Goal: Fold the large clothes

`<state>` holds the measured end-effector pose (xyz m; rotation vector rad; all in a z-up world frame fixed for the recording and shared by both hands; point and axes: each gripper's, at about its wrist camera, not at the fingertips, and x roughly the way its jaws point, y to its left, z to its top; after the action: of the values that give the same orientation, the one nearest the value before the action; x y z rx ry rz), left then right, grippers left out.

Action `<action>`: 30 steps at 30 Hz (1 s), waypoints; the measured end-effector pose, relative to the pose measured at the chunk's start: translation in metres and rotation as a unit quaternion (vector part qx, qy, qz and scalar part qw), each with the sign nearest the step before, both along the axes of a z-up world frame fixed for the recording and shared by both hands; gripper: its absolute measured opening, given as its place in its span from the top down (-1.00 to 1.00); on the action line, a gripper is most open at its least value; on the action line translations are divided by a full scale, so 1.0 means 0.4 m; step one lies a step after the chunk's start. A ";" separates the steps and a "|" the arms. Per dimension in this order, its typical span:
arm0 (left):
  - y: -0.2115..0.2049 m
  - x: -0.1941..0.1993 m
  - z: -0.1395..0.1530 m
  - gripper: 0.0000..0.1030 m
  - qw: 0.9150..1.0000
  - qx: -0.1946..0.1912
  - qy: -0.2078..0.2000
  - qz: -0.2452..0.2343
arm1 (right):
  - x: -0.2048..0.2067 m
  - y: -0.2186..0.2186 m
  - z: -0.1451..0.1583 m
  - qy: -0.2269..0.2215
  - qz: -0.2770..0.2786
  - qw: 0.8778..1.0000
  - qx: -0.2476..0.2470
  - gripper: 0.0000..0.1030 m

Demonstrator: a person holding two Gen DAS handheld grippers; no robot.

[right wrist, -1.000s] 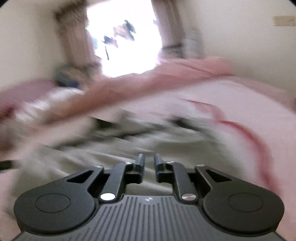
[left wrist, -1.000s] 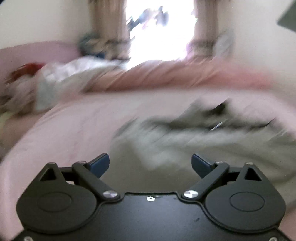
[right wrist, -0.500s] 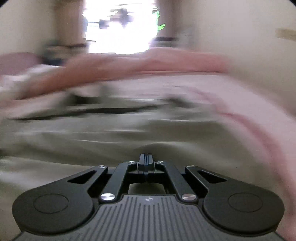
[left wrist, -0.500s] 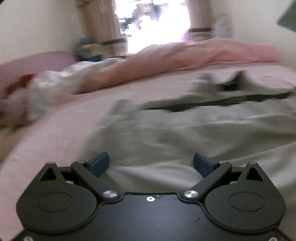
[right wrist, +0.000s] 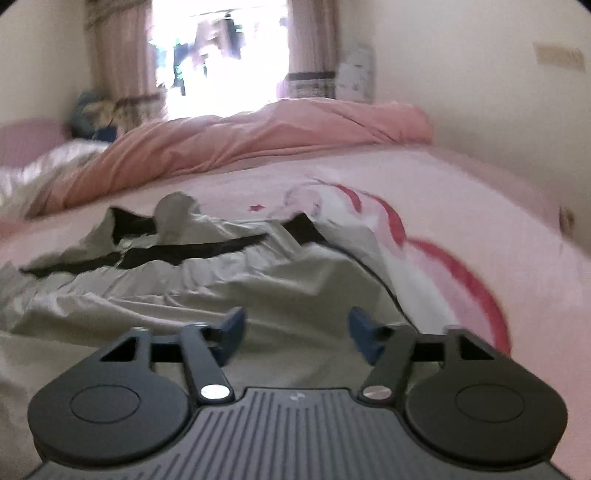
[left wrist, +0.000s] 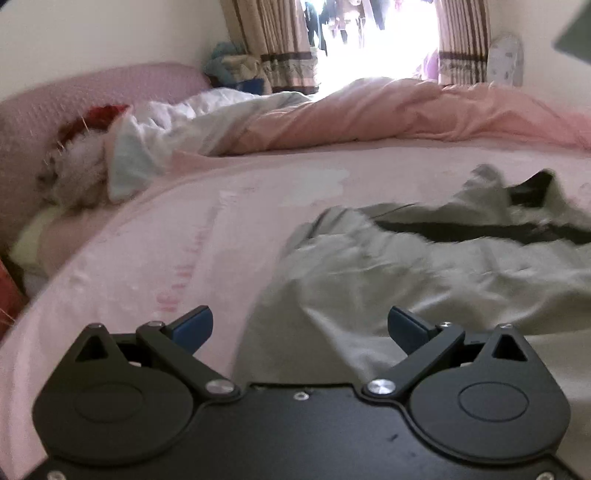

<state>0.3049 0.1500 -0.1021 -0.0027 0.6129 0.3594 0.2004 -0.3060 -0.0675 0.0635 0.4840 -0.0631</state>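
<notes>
Right tongs (right wrist: 295, 330) newly spread, opening over jacket (right wrist: 207, 280)

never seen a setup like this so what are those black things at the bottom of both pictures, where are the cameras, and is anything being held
There is no robot here. A person holds a two-finger gripper in each hand, and a wide-angle camera on each one looks forward along its fingers. The black shapes at the bottom are the grippers themselves.

One picture comes from the left gripper, the other from the right gripper. The blue pieces are the fingertips.

Both look across a bed with a pink sheet. On it lies a crumpled pale grey garment with a dark inside, the piece to be folded. At the far side is a bunched pink duvet, in front of a bright window with curtains.

Nothing is held. The left jaws stand wide apart, and the right jaws are opening, with only the garment lying beyond them.
</notes>
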 end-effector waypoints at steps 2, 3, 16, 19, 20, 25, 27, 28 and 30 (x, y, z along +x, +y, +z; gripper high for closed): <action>-0.008 -0.021 0.016 -1.00 0.999 -0.032 0.002 -0.015 | 0.030 0.016 0.016 0.025 0.021 0.999 -0.016 -0.88; -0.021 -0.032 0.013 -1.00 0.999 -0.030 0.005 -0.023 | 0.036 0.023 0.020 0.040 0.027 0.999 -0.019 -0.89; -0.025 -0.044 -0.027 -1.00 0.998 -0.050 0.030 -0.024 | 0.059 0.028 -0.099 0.053 0.023 0.998 0.025 -1.00; -0.015 -0.041 -0.038 -1.00 0.997 -0.068 0.036 -0.022 | 0.047 0.034 -0.102 0.051 0.036 0.998 0.005 -1.00; -0.016 -0.039 -0.041 -1.00 0.997 -0.068 0.041 -0.022 | 0.043 0.037 -0.100 0.053 0.038 0.998 -0.001 -1.00; -0.044 -0.072 0.029 -1.00 0.997 -0.050 0.039 -0.033 | -0.017 0.019 -0.022 0.033 0.046 0.998 0.014 -0.77; -0.081 -0.123 0.076 -1.00 0.996 -0.059 -0.001 -0.074 | -0.067 0.014 0.001 0.004 0.066 0.996 0.065 -0.83; -0.110 -0.142 0.087 -1.00 0.993 -0.061 -0.006 -0.097 | -0.085 0.025 0.001 0.006 0.086 0.992 0.088 -0.80; -0.180 -0.148 0.068 -1.00 0.990 -0.038 0.034 -0.132 | -0.095 0.069 -0.023 0.031 0.130 0.987 0.094 -0.63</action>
<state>0.2459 0.0781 -0.0750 0.0184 0.6856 0.0802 0.1624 -0.2784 -0.0768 0.1834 0.5557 0.2369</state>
